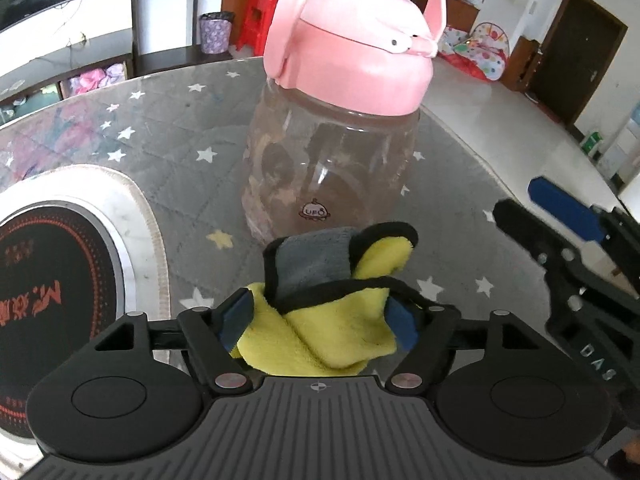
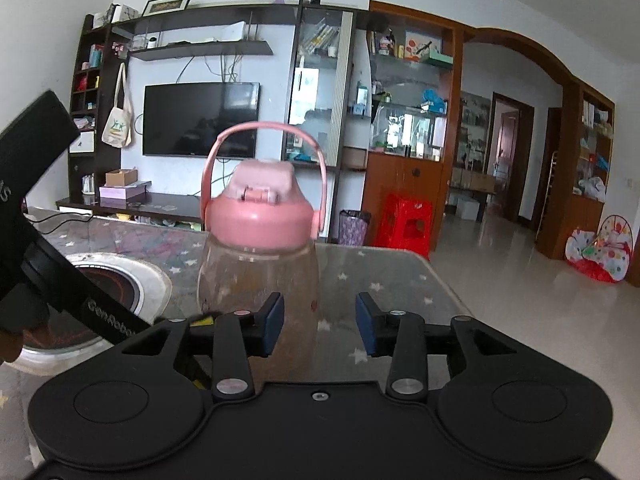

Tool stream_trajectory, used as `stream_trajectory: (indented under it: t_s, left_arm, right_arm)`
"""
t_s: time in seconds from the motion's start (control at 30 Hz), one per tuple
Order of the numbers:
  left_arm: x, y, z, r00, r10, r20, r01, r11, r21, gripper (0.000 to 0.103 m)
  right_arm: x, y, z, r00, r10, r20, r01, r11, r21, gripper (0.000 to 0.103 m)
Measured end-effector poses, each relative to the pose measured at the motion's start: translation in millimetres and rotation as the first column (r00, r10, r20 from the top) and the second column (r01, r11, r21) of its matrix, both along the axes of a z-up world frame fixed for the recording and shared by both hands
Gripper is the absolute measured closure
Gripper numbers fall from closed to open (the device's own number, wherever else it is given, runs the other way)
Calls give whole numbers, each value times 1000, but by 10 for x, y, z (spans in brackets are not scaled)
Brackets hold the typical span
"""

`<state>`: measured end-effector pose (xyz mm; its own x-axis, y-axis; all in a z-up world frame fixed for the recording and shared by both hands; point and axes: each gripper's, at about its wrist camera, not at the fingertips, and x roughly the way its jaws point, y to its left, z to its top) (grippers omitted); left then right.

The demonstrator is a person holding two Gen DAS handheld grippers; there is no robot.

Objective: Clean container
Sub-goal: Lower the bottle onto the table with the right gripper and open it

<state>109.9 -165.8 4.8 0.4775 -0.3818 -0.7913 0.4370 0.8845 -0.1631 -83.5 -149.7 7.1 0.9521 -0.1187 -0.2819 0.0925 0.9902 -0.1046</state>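
Two grippers face one bottle [image 1: 332, 136] standing upright on the star-patterned table [image 1: 168, 128], its pink lid [image 1: 352, 48] closed. From the left wrist view it sits at twelve o'clock, just beyond the left gripper [image 1: 318, 320], which is clenched on a yellow-and-grey cloth [image 1: 320, 300], bunched forward likely so it can rub the clear wall. The right gripper [image 2: 320, 324] hangs released, the bottle at eleven o'clock, probably ready to steady it. A round cooker [image 1: 48, 300] lies at nine.

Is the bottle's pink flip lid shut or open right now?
Shut. The flip cap lies flat over the spout on the pink lid of the bottle, which stands upright with its carry handle raised.
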Motion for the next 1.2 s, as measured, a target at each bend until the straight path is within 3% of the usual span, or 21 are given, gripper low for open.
stream_trajectory:
  t_s: [0.4, 0.5, 0.97, 1.2]
  left_arm:
    - [-337, 71, 9, 994, 104, 27, -105, 994, 23, 28]
    - [-418, 105, -7, 989, 141, 35, -142, 990, 27, 28]
    - [-707, 169, -158, 977, 213, 24, -214, 976, 38, 28]
    - [-837, 167, -200, 969, 242, 52, -245, 967, 66, 28]
  right_arm:
    - [-133, 75, -128, 999, -8, -45, 10, 999, 53, 58]
    - [-173, 93, -175, 999, -19, -50, 22, 998, 66, 52]
    - [-349, 367, -125, 992, -25, -121, 40, 991, 124, 51]
    - [-425, 615, -299, 991, -29, -128, 45, 991, 128, 51]
